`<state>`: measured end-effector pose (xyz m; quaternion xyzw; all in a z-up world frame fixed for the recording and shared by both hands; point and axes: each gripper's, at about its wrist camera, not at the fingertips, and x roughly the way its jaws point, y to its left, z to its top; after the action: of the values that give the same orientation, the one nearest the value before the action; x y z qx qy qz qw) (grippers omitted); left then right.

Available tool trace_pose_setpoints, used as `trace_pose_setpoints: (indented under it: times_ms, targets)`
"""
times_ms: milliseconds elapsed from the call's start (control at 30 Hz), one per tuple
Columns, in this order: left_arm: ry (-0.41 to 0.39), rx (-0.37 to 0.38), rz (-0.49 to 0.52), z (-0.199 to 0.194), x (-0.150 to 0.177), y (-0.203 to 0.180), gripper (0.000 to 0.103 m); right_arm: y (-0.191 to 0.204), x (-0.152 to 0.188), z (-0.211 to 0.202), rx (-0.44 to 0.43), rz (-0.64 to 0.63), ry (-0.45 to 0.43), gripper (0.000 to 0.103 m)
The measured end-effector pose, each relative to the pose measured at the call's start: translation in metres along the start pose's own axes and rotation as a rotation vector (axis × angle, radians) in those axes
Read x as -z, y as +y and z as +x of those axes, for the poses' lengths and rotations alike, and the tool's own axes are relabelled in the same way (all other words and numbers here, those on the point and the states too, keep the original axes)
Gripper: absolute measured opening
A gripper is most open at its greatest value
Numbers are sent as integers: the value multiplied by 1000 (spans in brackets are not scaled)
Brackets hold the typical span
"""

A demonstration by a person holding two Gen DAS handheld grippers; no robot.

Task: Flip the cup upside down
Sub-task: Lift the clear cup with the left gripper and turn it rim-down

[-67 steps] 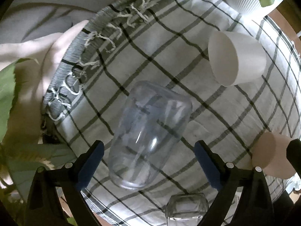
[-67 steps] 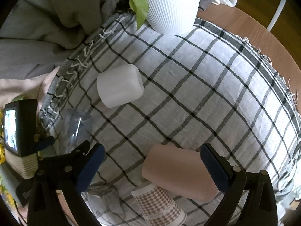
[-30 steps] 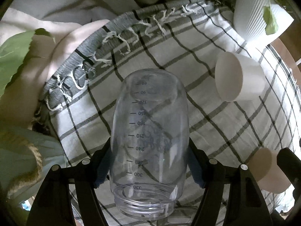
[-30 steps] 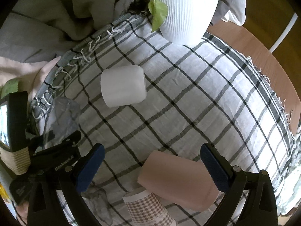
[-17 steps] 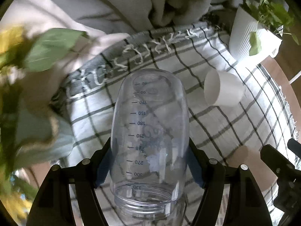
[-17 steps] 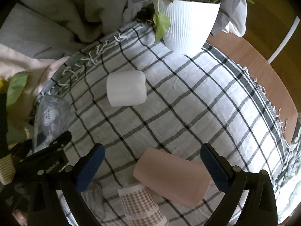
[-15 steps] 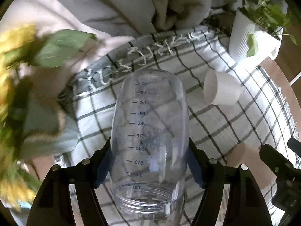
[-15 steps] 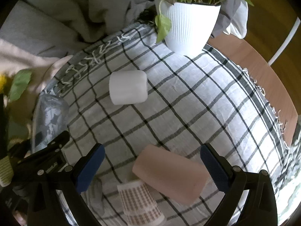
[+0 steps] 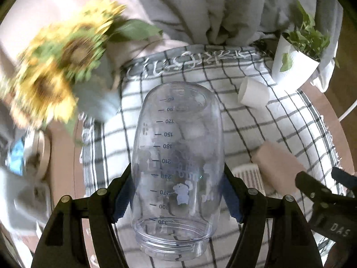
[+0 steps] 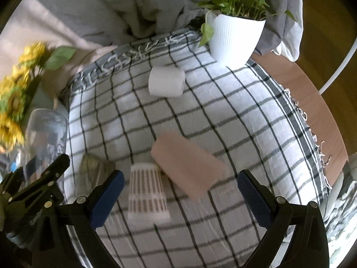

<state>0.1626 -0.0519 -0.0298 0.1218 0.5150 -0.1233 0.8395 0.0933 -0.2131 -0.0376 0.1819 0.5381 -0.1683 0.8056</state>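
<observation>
My left gripper (image 9: 177,197) is shut on a clear plastic measuring cup (image 9: 178,156) with printed volume marks. It holds the cup in the air above the checked cloth (image 9: 256,122), closed end pointing away from the camera and open mouth toward it. The cup and left gripper also show at the left edge of the right wrist view (image 10: 44,134). My right gripper (image 10: 178,192) is open and empty, hovering above a pink cup (image 10: 187,163) lying on its side and a brown-patterned paper cup (image 10: 147,192).
A white cup (image 10: 167,84) lies on its side at the back of the cloth. A white ribbed plant pot (image 10: 236,35) stands behind it. Sunflowers in a vase (image 9: 55,67) stand at the left. A small glass (image 10: 91,169) sits by the paper cup. Bare wooden table (image 10: 312,102) shows right.
My left gripper closed on the clear cup and lifted it off the cloth. Both grippers have risen and pulled back, so more of the table and the sunflowers show.
</observation>
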Motion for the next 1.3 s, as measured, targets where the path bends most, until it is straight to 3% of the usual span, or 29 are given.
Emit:
trace_pose_setpoints:
  times_ms: [333, 667, 1067, 1300]
  targets:
    - [59, -26, -154, -13, 79, 8, 71, -5, 50, -2, -18, -132, 84, 102]
    - [149, -19, -219, 13, 138, 20, 71, -4, 93, 7, -2, -206, 149, 102]
    - [209, 23, -213, 55, 162, 23, 71, 5, 124, 26, 72, -236, 187, 102]
    - [204, 32, -192, 60, 166, 20, 71, 3, 131, 33, 107, -226, 205, 102]
